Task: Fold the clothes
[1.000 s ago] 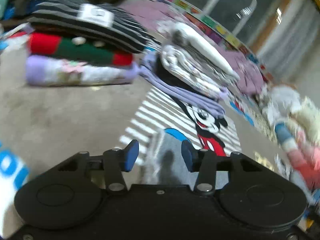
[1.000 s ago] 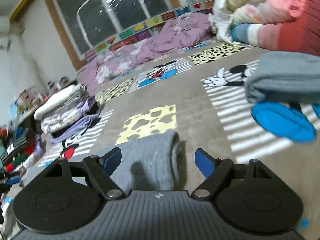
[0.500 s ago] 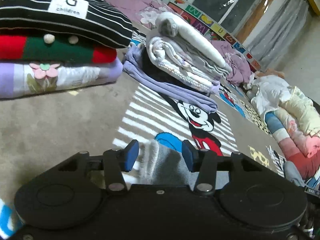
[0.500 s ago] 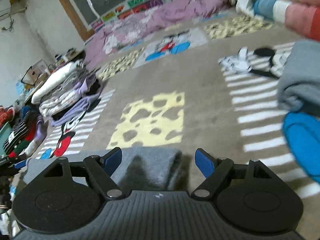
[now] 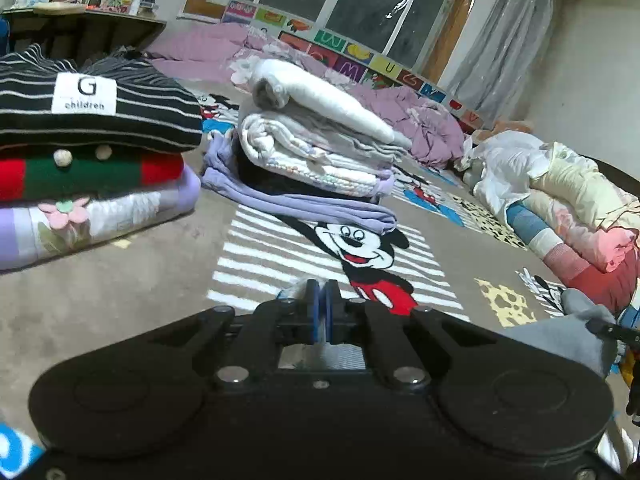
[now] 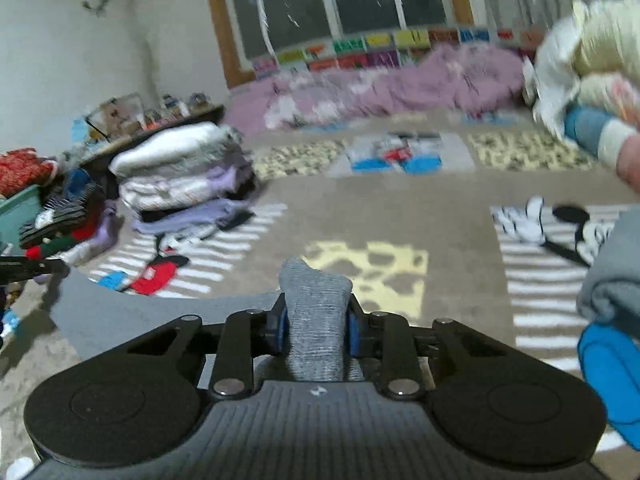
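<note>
Right gripper (image 6: 316,324) pinching grey garment (image 6: 316,312) edge, left gripper (image 5: 322,312) likewise

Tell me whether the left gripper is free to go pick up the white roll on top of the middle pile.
Probably not as things stand: the left gripper is shut on the grey garment, so it would have to let go first. The white roll itself lies uncovered.

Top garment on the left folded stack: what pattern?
Black with thin white stripes and a white label; clearest in the left wrist view.
</note>
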Action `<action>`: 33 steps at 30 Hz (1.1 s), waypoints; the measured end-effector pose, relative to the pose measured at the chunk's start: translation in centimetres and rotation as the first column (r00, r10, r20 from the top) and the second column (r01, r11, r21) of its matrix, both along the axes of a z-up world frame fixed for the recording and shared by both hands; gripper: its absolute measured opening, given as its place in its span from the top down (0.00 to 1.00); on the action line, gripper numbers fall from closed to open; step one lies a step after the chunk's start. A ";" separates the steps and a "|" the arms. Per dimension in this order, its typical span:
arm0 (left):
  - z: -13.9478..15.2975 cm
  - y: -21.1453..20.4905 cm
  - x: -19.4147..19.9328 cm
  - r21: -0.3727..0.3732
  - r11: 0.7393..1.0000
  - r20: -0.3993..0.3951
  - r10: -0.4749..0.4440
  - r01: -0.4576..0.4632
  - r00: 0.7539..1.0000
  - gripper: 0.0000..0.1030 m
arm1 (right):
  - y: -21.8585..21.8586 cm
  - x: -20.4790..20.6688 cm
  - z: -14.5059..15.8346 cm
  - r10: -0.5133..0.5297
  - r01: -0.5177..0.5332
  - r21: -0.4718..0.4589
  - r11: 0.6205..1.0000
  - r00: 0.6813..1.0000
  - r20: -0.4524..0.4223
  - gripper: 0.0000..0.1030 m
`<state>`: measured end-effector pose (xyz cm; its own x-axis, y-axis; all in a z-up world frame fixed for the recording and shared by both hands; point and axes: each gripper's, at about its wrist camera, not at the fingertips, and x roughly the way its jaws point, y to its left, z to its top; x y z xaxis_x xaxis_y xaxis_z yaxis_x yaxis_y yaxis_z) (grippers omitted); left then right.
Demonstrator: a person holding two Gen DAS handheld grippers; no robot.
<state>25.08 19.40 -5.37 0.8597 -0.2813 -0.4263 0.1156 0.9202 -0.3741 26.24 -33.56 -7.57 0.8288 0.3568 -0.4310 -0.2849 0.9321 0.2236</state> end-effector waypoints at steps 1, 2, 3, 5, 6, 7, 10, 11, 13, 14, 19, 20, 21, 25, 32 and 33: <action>0.1 0.1 -0.4 -0.001 1.000 0.008 -0.003 0.003 1.000 1.00 | 0.1 -0.7 0.4 -0.001 0.001 -0.002 1.000 1.000 0.021 0.73; 0.3 0.1 -0.8 -0.002 1.000 0.015 -0.006 0.006 1.000 1.00 | 0.1 -1.4 0.5 -0.005 0.005 0.002 1.000 0.999 0.034 0.73; 0.4 0.1 -1.3 0.002 1.000 0.022 -0.011 0.011 1.000 1.00 | 0.0 -2.1 0.5 -0.012 0.012 0.009 1.000 0.999 0.043 0.73; 0.8 0.1 -2.5 0.009 1.000 0.039 -0.022 0.022 0.999 1.00 | -0.1 -3.6 0.5 -0.026 0.025 0.024 0.999 0.998 0.061 0.73; 0.9 0.1 -3.1 0.010 1.000 0.043 -0.025 0.025 0.999 1.00 | -0.2 -4.3 0.4 -0.033 0.031 0.031 0.999 0.997 0.070 0.73; 1.0 0.0 -3.7 0.012 1.000 0.046 -0.029 0.028 0.999 1.00 | -0.3 -5.1 0.4 -0.040 0.037 0.039 0.999 0.996 0.079 0.73; 0.8 0.0 -5.4 0.022 0.999 0.040 -0.030 0.029 0.999 1.00 | -0.5 -7.2 0.3 -0.063 0.057 0.062 0.996 0.993 0.101 0.73; 0.7 -0.1 -5.9 0.026 0.999 0.036 -0.029 0.028 0.999 1.00 | -0.6 -7.7 0.2 -0.073 0.066 0.069 0.995 0.992 0.102 0.73; 0.5 -0.1 -7.0 0.034 0.999 0.029 -0.028 0.027 0.999 1.00 | -0.9 -9.0 -0.4 -0.092 0.084 0.082 0.993 0.991 0.096 0.73; 0.5 -0.1 -7.5 0.038 0.999 0.025 -0.028 0.027 0.999 1.00 | -0.9 -9.6 -0.6 -0.097 0.089 0.077 0.993 0.990 0.100 0.72; 0.0 -0.3 -10.2 0.058 0.998 0.008 -0.025 0.024 1.000 1.00 | -0.2 -11.4 -0.3 -0.060 0.062 -0.020 0.998 0.993 0.104 0.72; -0.1 -0.3 -10.7 0.062 0.998 0.004 -0.024 0.024 1.000 1.00 | -0.1 -11.8 -0.2 -0.052 0.056 -0.040 0.998 0.993 0.103 0.72; -0.2 -0.3 -11.3 0.066 0.998 0.001 -0.023 0.023 1.000 1.00 | 0.0 -12.1 -0.2 -0.043 0.049 -0.061 0.997 0.994 0.103 0.72; -0.4 -0.1 -12.7 0.074 0.997 -0.012 -0.013 0.013 1.000 1.00 | 0.5 -13.6 0.2 -0.009 0.023 -0.141 0.990 0.995 0.098 0.72; -0.9 -0.1 -14.4 0.095 0.995 -0.040 0.003 0.001 0.999 1.00 | 3.1 -15.1 -0.1 0.047 -0.040 -0.268 0.963 0.999 0.018 0.68; -0.9 -0.2 -14.7 0.100 0.995 -0.042 0.003 0.001 0.999 1.00 | 3.3 -15.3 -0.1 0.056 -0.052 -0.284 0.957 0.998 0.005 0.66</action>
<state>10.35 19.23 -6.27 0.8405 -0.2344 -0.4885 0.1004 0.9533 -0.2847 10.97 -30.29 -7.69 0.8175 0.2657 -0.5110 -0.3379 0.9397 -0.0521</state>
